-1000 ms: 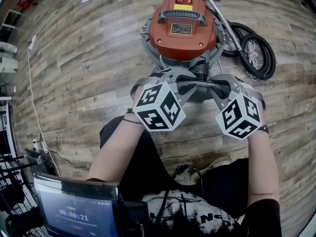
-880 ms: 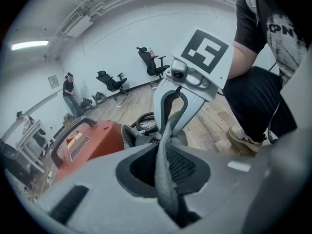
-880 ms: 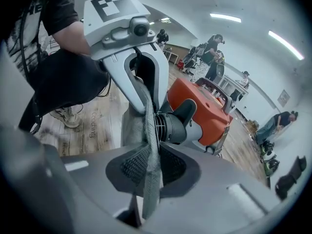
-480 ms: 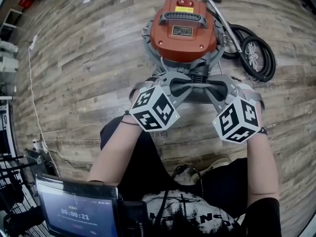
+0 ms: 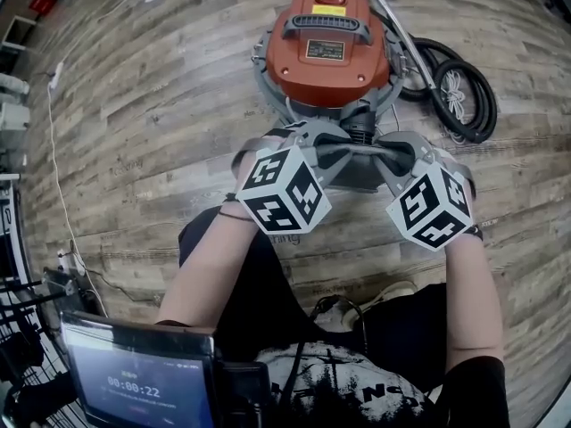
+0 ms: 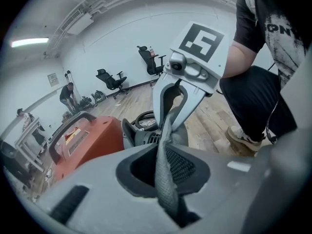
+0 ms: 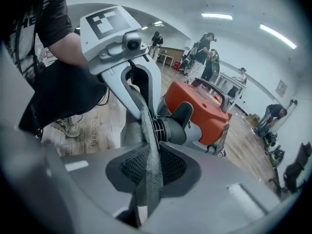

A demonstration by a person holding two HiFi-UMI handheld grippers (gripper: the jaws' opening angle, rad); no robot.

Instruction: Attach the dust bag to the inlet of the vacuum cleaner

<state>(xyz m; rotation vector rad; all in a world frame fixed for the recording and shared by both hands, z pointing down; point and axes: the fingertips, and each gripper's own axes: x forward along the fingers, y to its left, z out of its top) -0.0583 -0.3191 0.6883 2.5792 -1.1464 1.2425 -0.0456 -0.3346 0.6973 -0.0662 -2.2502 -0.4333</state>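
Observation:
The red vacuum cleaner (image 5: 328, 52) stands on the wood floor, its black ribbed inlet (image 5: 361, 130) facing me. A grey dust bag (image 5: 357, 175) hangs right in front of the inlet, stretched between both grippers. My left gripper (image 5: 312, 143) is shut on the bag's left edge, and its fabric (image 6: 165, 179) runs out of the jaws toward the inlet (image 6: 146, 136). On the other side my right gripper (image 5: 399, 154) is shut on the right edge, with a fold of the bag (image 7: 148, 165) pinched just short of the inlet (image 7: 168, 128). Whether the bag's mouth touches the inlet is hidden.
A coiled black hose (image 5: 455, 83) and a metal wand (image 5: 401, 25) lie to the right of the vacuum. My legs and a shoe (image 5: 393, 297) are just behind the grippers. A tablet (image 5: 143, 382) sits at lower left, a thin cable (image 5: 58, 150) along the left floor.
Both grippers keep their hold on the bag at the inlet and only wobble slightly. The vacuum has not moved.

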